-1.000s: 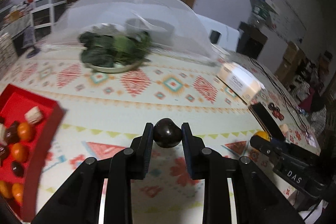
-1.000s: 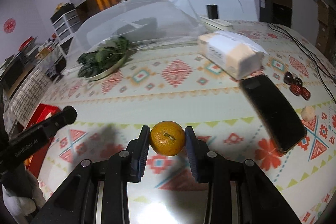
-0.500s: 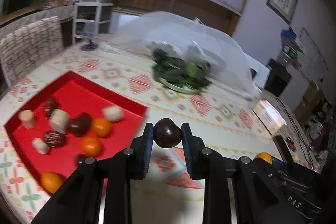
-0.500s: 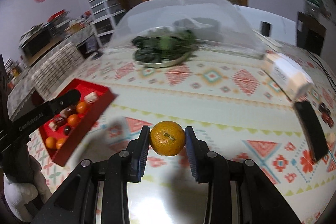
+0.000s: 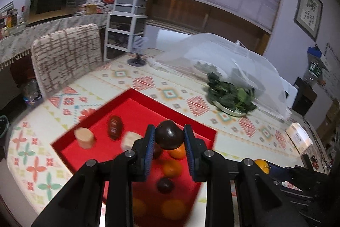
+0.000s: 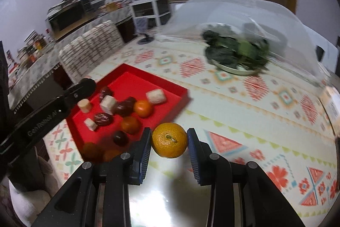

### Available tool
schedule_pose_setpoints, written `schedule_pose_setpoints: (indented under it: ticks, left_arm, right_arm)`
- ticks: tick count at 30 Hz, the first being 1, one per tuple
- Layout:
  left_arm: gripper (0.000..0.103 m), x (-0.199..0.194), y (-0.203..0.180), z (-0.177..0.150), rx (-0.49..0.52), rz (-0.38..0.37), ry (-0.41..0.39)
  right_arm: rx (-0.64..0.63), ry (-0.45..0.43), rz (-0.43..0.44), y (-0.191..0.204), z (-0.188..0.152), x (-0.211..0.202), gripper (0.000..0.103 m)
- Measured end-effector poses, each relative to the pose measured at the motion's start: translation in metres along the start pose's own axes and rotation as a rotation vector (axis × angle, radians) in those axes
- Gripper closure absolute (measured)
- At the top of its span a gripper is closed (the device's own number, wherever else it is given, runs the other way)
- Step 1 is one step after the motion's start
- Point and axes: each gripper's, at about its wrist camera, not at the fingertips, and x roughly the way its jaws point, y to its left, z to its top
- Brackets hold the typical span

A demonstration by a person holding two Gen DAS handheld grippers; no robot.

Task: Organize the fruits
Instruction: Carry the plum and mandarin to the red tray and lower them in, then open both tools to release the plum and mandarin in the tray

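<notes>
The left gripper (image 5: 169,138) is clamped on a dark, glossy, rounded fruit (image 5: 169,135), its blue ribbed pads pressing both sides, and it hangs over the near part of the shallow red rectangular tray (image 5: 136,104). The right gripper (image 6: 169,140) is clamped on a dimpled orange mandarin (image 6: 169,140) with a short stem, held above the patterned tablecloth (image 6: 244,120) just beside the tray's near corner, not yet over it.

Inside the tray lie several oranges, dark fruits and pale cut chunks, loosely mixed rather than grouped. Further out sit a metal plate of dark leafy greens (image 6: 235,54) at the edge of a clear mesh food cover (image 6: 244,14), and a chair with a patterned cushion (image 5: 65,54) beside the table.

The risks are mostly at release. Both fruits are round and held only at their sides, so a drop from height could send either one rolling into its neighbours or over the low rim. The two grippers are close together, and crowding into the same corner could knock them together. The mandarin, let go too early, would land on the cloth and roll away.
</notes>
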Motion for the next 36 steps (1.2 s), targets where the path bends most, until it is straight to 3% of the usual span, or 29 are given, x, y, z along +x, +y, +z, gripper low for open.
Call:
schedule_pose_setpoints:
  ticks: [6, 17, 32, 34, 36]
  left_arm:
    - [0.077, 0.01, 0.025, 0.02, 0.007, 0.047, -0.004]
    - [0.077, 0.053, 0.06, 0.037, 0.008, 0.103, 0.056]
    - [0.076, 0.086, 0.077, 0.036, -0.029, 0.127, 0.122]
    - [0.072, 0.086, 0.079, 0.036, -0.035, 0.13, 0.122]
    - [0.056, 0.082, 0.081, 0.037, -0.046, 0.134, 0.109]
  right_arm:
    - [-0.041, 0.002, 0.041, 0.029, 0.021, 0.023, 0.066]
    - [-0.013, 0.065, 0.135, 0.045, 0.05, 0.089, 0.066]
    - [-0.003, 0.143, 0.156, 0.05, 0.064, 0.148, 0.065]
    - [-0.002, 0.145, 0.16, 0.051, 0.065, 0.15, 0.065]
    - [0.001, 0.14, 0.169, 0.052, 0.066, 0.151, 0.065]
